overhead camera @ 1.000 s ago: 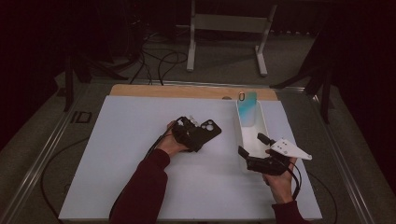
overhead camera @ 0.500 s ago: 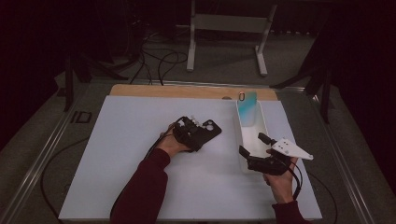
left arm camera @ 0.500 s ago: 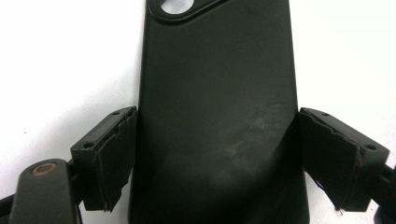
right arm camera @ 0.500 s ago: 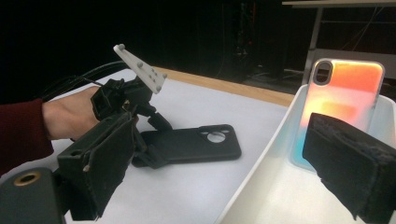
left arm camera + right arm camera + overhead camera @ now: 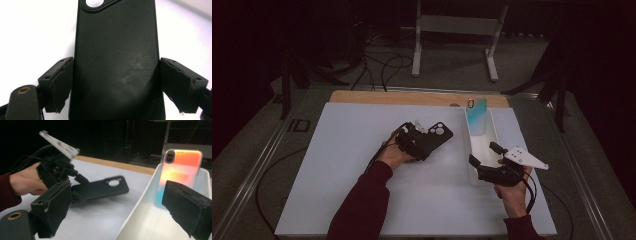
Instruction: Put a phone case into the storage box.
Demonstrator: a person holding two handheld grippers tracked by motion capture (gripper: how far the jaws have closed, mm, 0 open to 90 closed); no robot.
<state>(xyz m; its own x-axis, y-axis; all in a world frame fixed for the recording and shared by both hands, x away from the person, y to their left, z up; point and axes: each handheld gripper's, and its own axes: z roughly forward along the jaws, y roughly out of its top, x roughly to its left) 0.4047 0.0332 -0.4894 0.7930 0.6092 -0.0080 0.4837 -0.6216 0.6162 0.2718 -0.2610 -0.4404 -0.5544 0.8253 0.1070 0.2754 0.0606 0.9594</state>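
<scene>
The setting is a laboratory or recording studio arranged for data capture, not a home. A flat white rectangular work mat (image 5: 362, 165) covers a light wooden desk (image 5: 412, 97), which stands on a grey carpeted floor (image 5: 452, 70). Loose black cables (image 5: 382, 65) run across the floor behind the desk. A grey metal stand with splayed feet (image 5: 454, 30) sits beyond them. The surroundings are dark and unlit. A silver aluminium rail (image 5: 257, 175) borders the desk's left side.
</scene>
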